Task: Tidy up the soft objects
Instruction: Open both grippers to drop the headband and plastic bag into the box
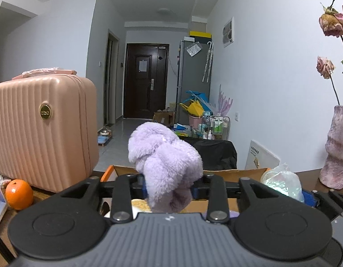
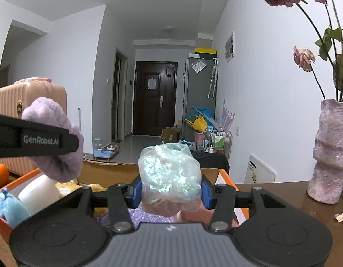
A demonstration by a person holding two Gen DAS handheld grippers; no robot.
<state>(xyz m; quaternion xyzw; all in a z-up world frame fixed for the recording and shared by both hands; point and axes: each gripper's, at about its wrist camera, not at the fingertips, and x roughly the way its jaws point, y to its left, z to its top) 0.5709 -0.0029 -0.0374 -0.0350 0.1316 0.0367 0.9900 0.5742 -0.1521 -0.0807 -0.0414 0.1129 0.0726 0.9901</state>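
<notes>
My left gripper (image 1: 169,187) is shut on a fluffy lilac plush (image 1: 164,155), which bulges up from between the blue pads. It hangs over an orange-rimmed cardboard box (image 1: 238,173). In the right wrist view my right gripper (image 2: 171,191) is shut on a crumpled iridescent plastic bag (image 2: 169,171) above the same box (image 2: 109,173). To its left the lilac plush (image 2: 60,166) shows behind a black finger (image 2: 37,138) of the left gripper. Inside the box lie a white roll (image 2: 40,189), a blue plush (image 2: 9,207), something yellow and fluffy (image 2: 69,187) and a purple knitted piece (image 2: 144,215).
A pink ribbed suitcase (image 1: 42,133) stands left of the box with an orange (image 1: 19,194) in front of it. A mottled pink vase (image 2: 329,151) of dried roses stands at the right on the brown table, a fallen petal (image 2: 341,217) near it. Behind the table a hallway runs to a dark door.
</notes>
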